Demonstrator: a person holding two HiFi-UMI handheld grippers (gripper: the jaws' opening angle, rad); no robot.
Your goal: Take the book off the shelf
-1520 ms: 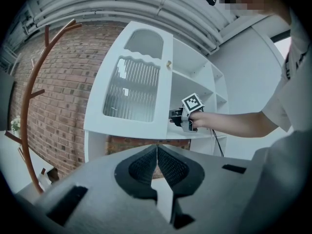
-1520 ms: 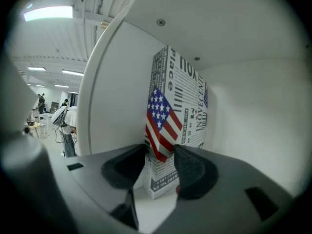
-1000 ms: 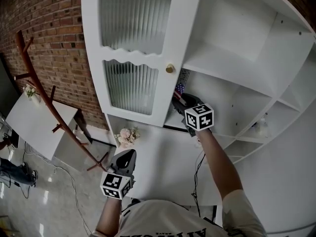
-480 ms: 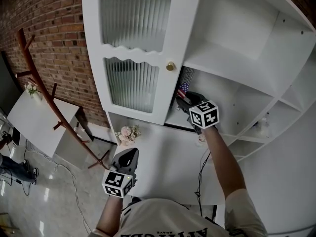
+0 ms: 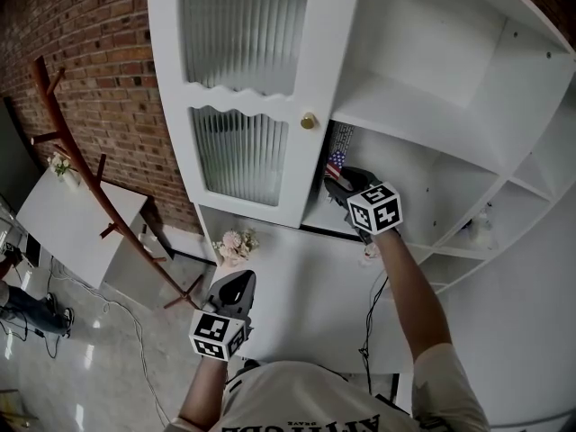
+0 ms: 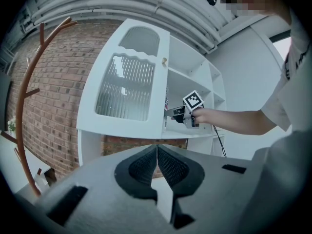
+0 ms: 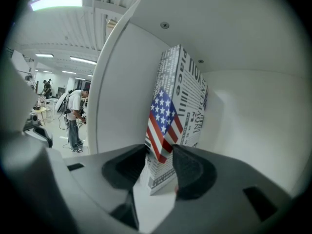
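A book (image 7: pixel 175 106) with black-and-white lettering and a flag on its spine stands upright at the left end of a white shelf (image 5: pixel 423 120), against the cabinet's side wall. In the head view the book (image 5: pixel 335 156) shows just right of the door knob. My right gripper (image 7: pixel 160 152) reaches level into the shelf, its pads on both sides of the lower spine, shut on the book. It also shows from the side in the left gripper view, right gripper (image 6: pixel 171 115). My left gripper (image 5: pixel 236 283) hangs low in front of the cabinet, jaws shut and holding nothing (image 6: pixel 157 150).
The cabinet's ribbed-glass door (image 5: pixel 243 88) stands closed left of the book. A white counter (image 5: pixel 297 286) lies below the shelf with a small flower bunch (image 5: pixel 232 244). A wooden coat rack (image 5: pixel 72 165) and a white table (image 5: pixel 63 223) stand left by the brick wall.
My right gripper has shifted a little to the right at the book and rolled slightly. The left gripper has stayed put.
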